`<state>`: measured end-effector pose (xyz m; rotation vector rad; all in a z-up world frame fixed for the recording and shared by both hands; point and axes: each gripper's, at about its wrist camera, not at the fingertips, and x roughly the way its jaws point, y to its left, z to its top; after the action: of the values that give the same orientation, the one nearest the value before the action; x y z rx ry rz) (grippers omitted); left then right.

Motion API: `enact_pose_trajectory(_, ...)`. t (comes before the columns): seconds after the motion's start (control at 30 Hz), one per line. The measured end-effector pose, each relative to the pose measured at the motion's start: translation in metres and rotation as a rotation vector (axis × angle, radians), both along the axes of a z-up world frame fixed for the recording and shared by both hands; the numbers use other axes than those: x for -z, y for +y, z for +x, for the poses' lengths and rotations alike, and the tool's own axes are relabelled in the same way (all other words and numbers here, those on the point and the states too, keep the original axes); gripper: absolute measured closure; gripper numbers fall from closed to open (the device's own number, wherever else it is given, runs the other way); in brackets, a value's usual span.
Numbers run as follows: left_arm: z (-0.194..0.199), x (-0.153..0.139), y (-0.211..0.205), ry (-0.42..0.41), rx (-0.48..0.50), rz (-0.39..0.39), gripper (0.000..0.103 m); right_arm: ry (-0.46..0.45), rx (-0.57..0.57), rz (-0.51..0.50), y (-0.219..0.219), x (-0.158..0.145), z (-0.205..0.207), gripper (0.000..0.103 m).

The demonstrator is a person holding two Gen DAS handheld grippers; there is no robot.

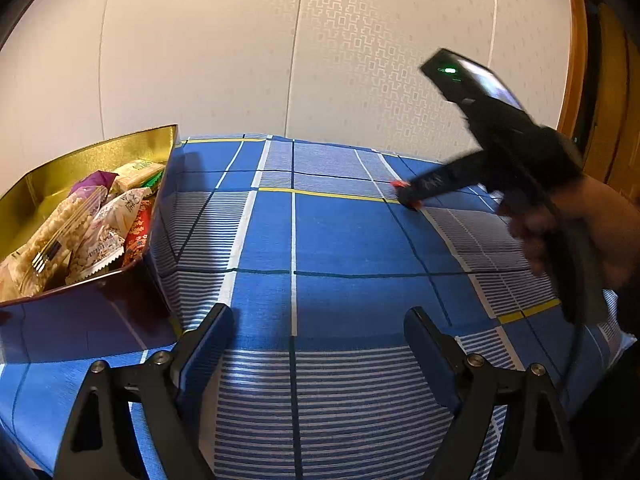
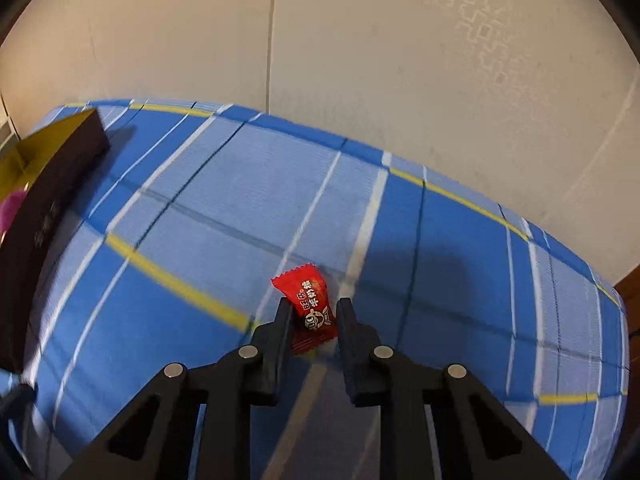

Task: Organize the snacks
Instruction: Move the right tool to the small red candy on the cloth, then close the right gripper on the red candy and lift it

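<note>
A small red candy packet [image 2: 310, 306] sits between the two fingers of my right gripper [image 2: 314, 312], which is closed around it just above the blue checked cloth [image 2: 200, 208]. In the left wrist view the right gripper [image 1: 408, 196] shows at the right with a bit of the red packet [image 1: 398, 184] at its tip. A dark tin with a gold inside [image 1: 100, 152] stands at the left, filled with several wrapped snacks [image 1: 96, 220]. My left gripper [image 1: 316, 328] is open and empty, low over the cloth beside the tin.
The tin's dark outer wall [image 2: 44, 208] also shows at the left of the right wrist view. A cream patterned wall [image 1: 320, 40] runs behind the table. A wooden door frame [image 1: 576, 60] stands at the far right.
</note>
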<state>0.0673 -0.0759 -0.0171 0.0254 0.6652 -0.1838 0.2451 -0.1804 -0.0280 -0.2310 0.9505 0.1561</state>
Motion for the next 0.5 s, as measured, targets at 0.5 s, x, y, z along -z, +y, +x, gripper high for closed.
enact_pose_trajectory(0.5,-0.004,0.001,0.001,-0.002,0.006,0.034,0.015,0.013,0.01,0.081,-0.015,0.002,-0.095,0.074)
